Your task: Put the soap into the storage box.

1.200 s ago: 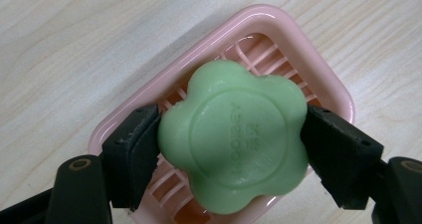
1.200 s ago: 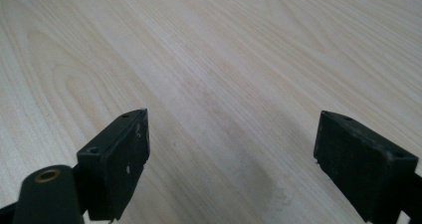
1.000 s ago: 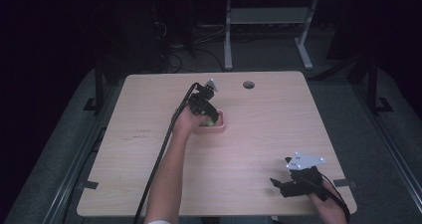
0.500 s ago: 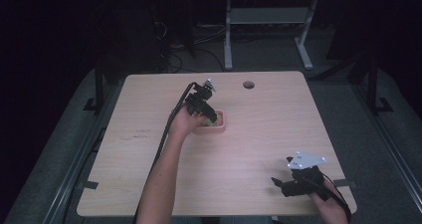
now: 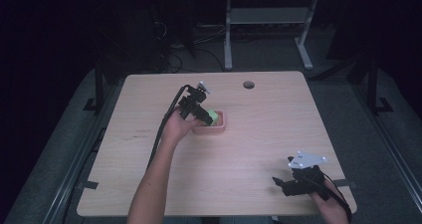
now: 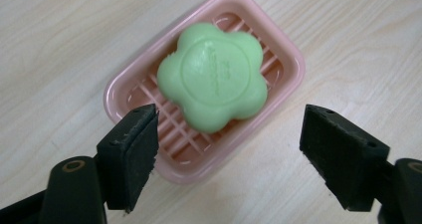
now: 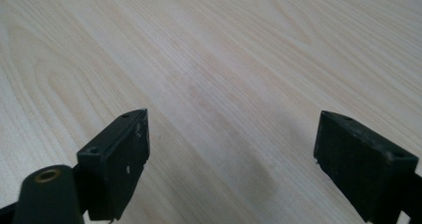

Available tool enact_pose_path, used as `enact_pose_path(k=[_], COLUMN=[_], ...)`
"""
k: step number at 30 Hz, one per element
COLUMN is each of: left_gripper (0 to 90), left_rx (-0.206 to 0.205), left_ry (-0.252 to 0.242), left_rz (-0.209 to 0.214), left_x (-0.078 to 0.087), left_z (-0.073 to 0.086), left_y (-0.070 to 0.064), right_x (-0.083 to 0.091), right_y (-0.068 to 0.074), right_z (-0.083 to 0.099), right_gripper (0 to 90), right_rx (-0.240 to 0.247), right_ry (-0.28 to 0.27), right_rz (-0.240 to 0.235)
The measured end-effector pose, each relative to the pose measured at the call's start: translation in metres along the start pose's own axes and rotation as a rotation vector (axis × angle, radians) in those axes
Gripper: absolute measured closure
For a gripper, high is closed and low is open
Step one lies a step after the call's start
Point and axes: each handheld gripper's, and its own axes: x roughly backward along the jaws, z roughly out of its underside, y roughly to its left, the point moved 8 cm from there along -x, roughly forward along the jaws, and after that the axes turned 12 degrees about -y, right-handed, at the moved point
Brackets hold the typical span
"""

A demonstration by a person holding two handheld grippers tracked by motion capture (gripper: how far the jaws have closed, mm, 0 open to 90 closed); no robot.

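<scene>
Place: looks like a lab / recording rig room, not a home.
Table: bare light-wood worktop point(image 5: 259, 134) w/ round cable hole point(image 5: 248, 84) near far edge, dark metal frame point(image 5: 74, 159) along the sides.
Floor: grey carpet point(image 5: 348, 99), black cables point(image 5: 169, 59) loose behind table.
Background: dark, unlit; white metal stand legs point(image 5: 263, 25) at back.
Gear: handheld grippers w/ trailing cable, grey marker plate point(image 5: 307, 160) on one.

A soap point(image 6: 213, 77) lies in a dish point(image 6: 125, 88) near the centre of the table point(image 5: 259, 134). The left gripper point(image 5: 199, 113) hovers at the dish's 9 o'clock. The right gripper point(image 5: 286, 184) sits at the table's 5 o'clock corner, well apart.
</scene>
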Motion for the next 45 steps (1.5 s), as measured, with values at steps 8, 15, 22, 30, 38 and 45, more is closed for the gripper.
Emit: enact_pose_path(k=[8,15,22,30,38,45], left_gripper=[22.4,22.6,22.5,22.5,22.2,21.6], left_rx=[-0.007,-0.02,-0.035,-0.029,-0.021,-0.03], left_ry=[-0.015,-0.026,-0.019,-0.034,-0.035,-0.045], left_rz=[0.01,0.023,0.034,0.045,0.054,0.062], left_x=[0.005,0.011,0.015,0.022,0.028,0.035], left_z=[0.011,0.02,0.028,0.034,0.045,0.054], left_y=[-0.006,-0.011,-0.013,-0.018,-0.016,-0.016], right_x=[0.001,0.001,0.001,0.001,0.002,0.002], right_y=[-0.003,-0.004,-0.005,-0.006,-0.005,-0.005], right_z=[0.0,-0.001,-0.001,-0.001,-0.001,-0.001], right_gripper=[13.8,13.8,13.8,13.8,13.8,13.8], right_rx=[-0.008,-0.024,-0.018,-0.016,-0.012,-0.011], right_ry=[-0.006,-0.01,-0.009,-0.013,-0.011,-0.011], right_rz=[0.008,0.017,0.022,0.027,0.022,0.025])
